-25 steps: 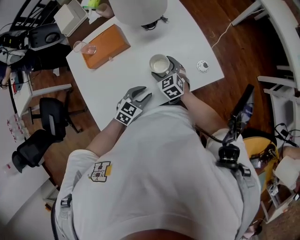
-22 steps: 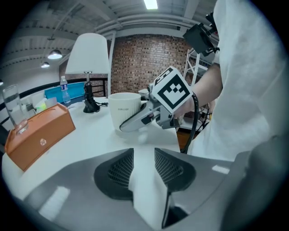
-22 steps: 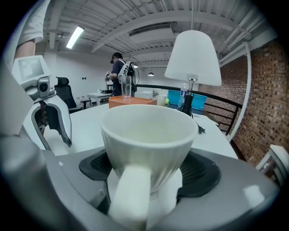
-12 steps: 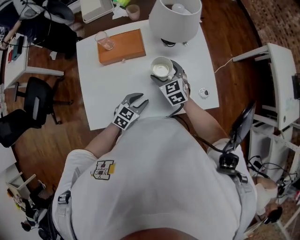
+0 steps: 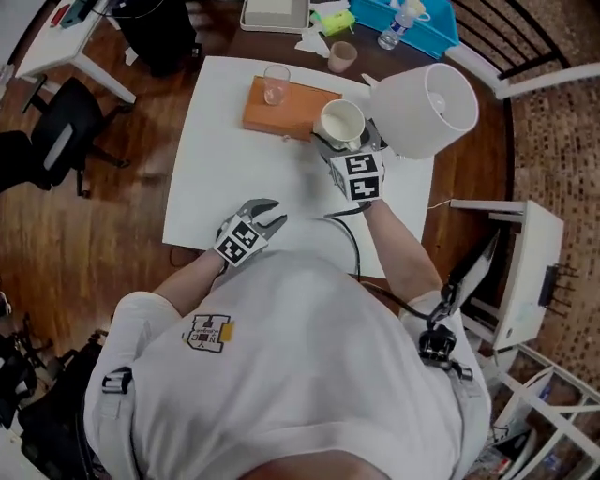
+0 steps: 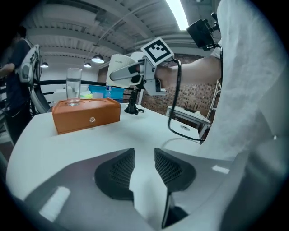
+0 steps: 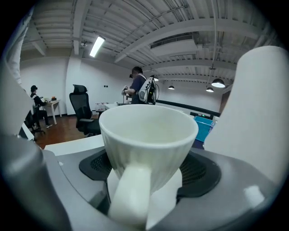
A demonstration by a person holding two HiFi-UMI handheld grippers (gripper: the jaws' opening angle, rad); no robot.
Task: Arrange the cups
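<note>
White mug (image 5: 341,121) — gripped by its ribbed body between the widely parted jaws of the right gripper (image 5: 348,143), handle facing that gripper's camera, held above the white table (image 5: 225,150) beside the orange box (image 5: 292,110) bearing a clear glass (image 5: 276,84). Left gripper (image 5: 268,214) — empty, jaws narrowly apart, near the table's front edge.

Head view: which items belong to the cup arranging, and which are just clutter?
Job: white mug in the right gripper; clear glass on the orange box; left gripper, open and empty.
Lying about: white lamp, blue bin, office chair.
</note>
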